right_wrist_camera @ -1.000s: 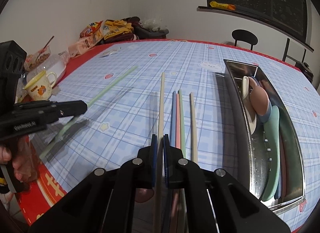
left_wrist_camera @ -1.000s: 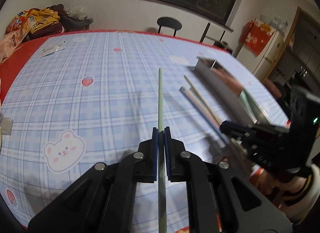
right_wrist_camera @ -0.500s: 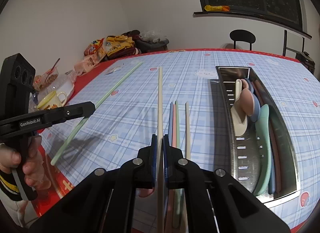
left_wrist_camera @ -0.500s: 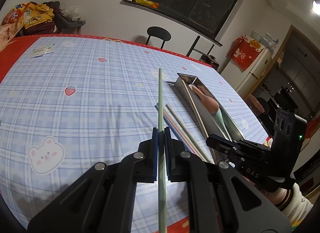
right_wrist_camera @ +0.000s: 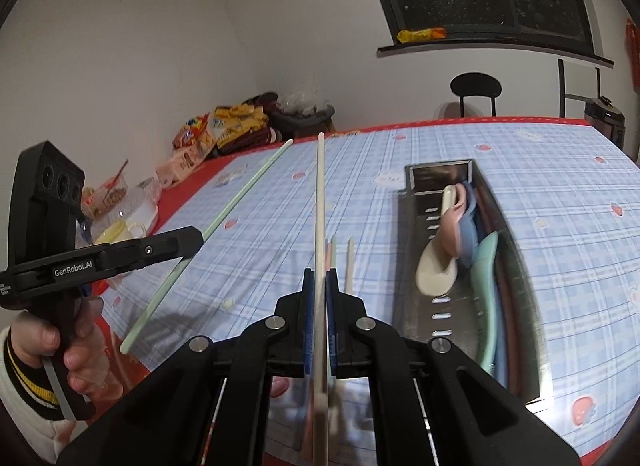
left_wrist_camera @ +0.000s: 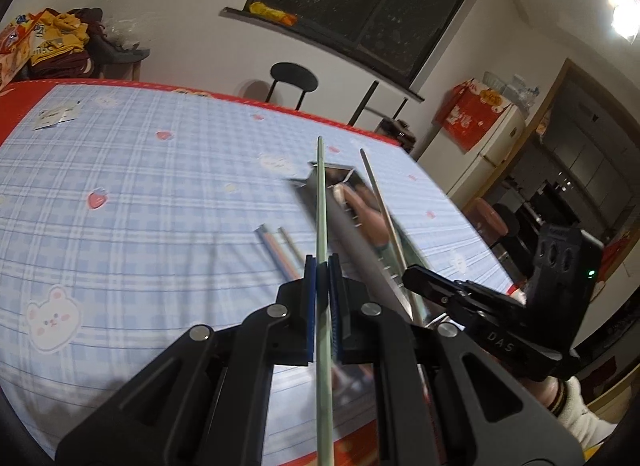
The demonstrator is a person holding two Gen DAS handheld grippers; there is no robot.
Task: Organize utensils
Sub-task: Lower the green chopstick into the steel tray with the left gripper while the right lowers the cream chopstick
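Observation:
My left gripper (left_wrist_camera: 322, 266) is shut on a pale green chopstick (left_wrist_camera: 322, 201), held in the air with its tip over the near end of the steel tray (left_wrist_camera: 352, 242). My right gripper (right_wrist_camera: 319, 278) is shut on a cream chopstick (right_wrist_camera: 320, 205), also lifted above the table. In the right wrist view the left gripper (right_wrist_camera: 192, 240) and its green chopstick (right_wrist_camera: 236, 201) are at the left. The tray (right_wrist_camera: 516, 266) holds several spoons (right_wrist_camera: 438, 266). A few chopsticks (right_wrist_camera: 350, 262) still lie on the cloth left of the tray; they also show in the left wrist view (left_wrist_camera: 276, 250).
The table has a blue checked cloth (left_wrist_camera: 140, 193) with a red border. A yellow mug (right_wrist_camera: 120, 229), bowls and snack bags (right_wrist_camera: 224, 125) sit along the far-left edge. A black chair (right_wrist_camera: 474, 89) stands behind the table. A fridge (left_wrist_camera: 488, 145) stands at the right.
Both grippers have risen and tilted up, each lifting its chopstick off the table. The left gripper has swung right, so its green chopstick now points over the tray.

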